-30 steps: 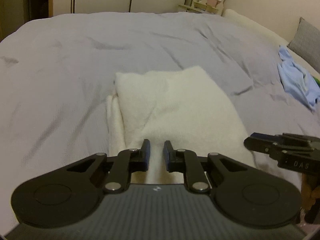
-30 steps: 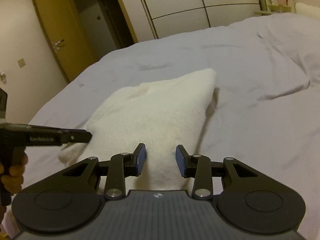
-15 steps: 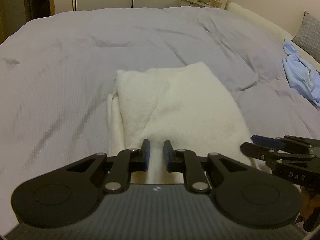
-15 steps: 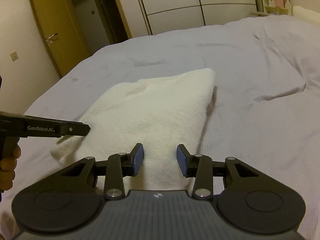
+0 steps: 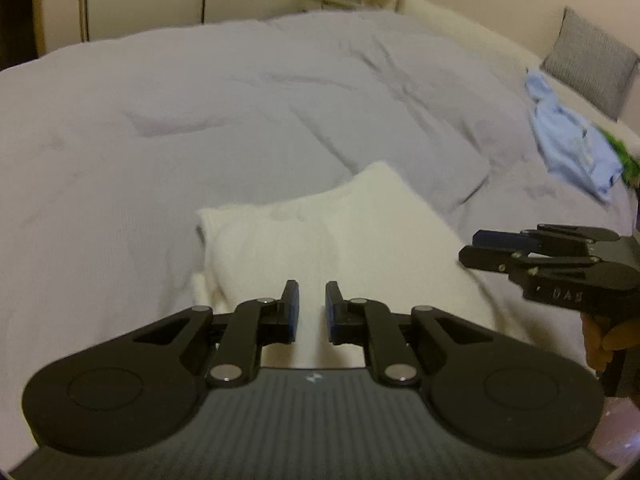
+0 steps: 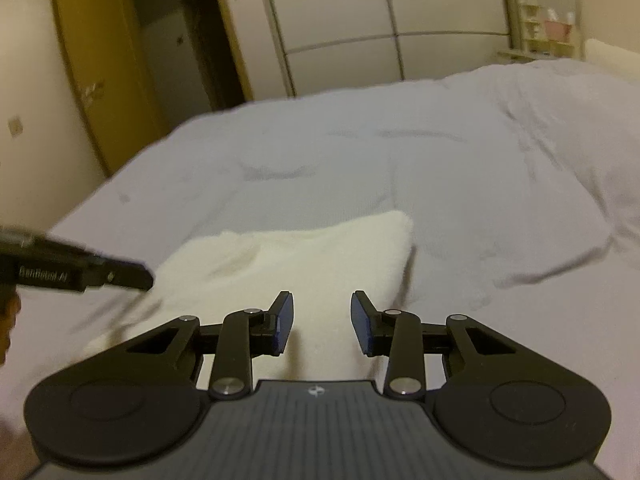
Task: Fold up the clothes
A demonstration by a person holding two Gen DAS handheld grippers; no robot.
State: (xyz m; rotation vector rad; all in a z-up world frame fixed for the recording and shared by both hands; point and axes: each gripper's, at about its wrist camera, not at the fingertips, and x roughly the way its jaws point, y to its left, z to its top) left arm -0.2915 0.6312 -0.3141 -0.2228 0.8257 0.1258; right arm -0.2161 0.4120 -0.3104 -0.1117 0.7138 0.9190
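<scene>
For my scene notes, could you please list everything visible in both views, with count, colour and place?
towel: one, white, folded, on the duvet just ahead of both grippers
duvet: one, pale lilac-grey, rumpled, covering the bed
blue garment: one, light blue, crumpled, far right of the bed
green item: one, bright green, beside the blue garment; mostly hidden
cushion: one, grey, against the right wall
wardrobe: one, white, behind the bed
door: one, wood-brown, far left
shelf: one, pale, in the corner
left gripper: black, blue pads, empty, closing
right gripper: black, blue pads, empty, closing
</scene>
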